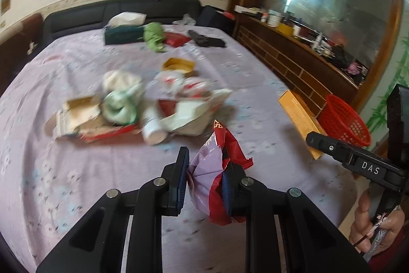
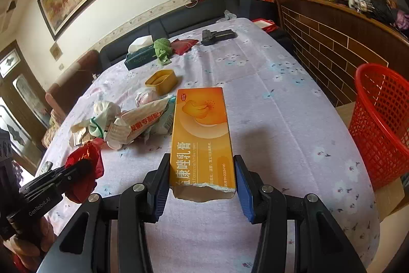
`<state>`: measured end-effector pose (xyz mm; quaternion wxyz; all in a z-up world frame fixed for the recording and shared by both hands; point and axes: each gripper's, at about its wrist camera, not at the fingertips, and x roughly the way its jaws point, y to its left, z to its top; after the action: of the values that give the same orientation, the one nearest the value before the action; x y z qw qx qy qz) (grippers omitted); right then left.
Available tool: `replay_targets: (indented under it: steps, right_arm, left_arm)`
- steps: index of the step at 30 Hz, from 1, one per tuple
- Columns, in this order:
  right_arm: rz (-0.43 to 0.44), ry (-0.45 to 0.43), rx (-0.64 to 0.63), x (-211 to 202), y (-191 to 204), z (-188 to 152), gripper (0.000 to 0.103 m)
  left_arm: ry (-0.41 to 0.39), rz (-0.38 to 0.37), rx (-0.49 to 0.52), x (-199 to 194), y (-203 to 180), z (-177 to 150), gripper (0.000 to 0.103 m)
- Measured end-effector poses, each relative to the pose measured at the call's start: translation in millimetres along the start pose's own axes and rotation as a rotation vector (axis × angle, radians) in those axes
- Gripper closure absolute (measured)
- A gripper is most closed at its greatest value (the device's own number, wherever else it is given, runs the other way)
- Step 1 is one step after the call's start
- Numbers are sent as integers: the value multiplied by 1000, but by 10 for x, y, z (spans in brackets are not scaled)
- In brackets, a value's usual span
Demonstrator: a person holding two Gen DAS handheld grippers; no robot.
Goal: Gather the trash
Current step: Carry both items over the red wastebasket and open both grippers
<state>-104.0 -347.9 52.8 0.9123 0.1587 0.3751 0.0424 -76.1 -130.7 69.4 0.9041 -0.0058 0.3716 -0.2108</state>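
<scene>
My left gripper (image 1: 205, 170) is shut on a crumpled red and lilac wrapper (image 1: 217, 170), held above the bed; it also shows in the right wrist view (image 2: 81, 165). My right gripper (image 2: 202, 178) is shut on an orange medicine carton (image 2: 202, 134) with a torn near end, held above the bed's right side; the carton also shows in the left wrist view (image 1: 299, 119). A pile of trash (image 1: 143, 106) lies mid-bed: torn boxes, crumpled bags, a white bottle. A red mesh basket (image 2: 381, 124) stands at the bed's right edge, right of the carton.
The bed has a lilac flowered sheet (image 2: 281, 94). Farther back lie a yellow tub (image 2: 161, 81), a tissue box (image 2: 140, 55), a green cloth (image 2: 162, 47), a red packet (image 2: 182, 45) and a black object (image 2: 217, 36). A wooden cabinet (image 2: 332, 37) runs along the right.
</scene>
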Motion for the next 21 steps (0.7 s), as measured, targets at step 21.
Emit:
replay_targets:
  steps: [21]
  right_arm:
    - [-237,-219,346,-1341,-2142,491,52]
  left_arm:
    - [95,-419,215,974,-2681,853,81]
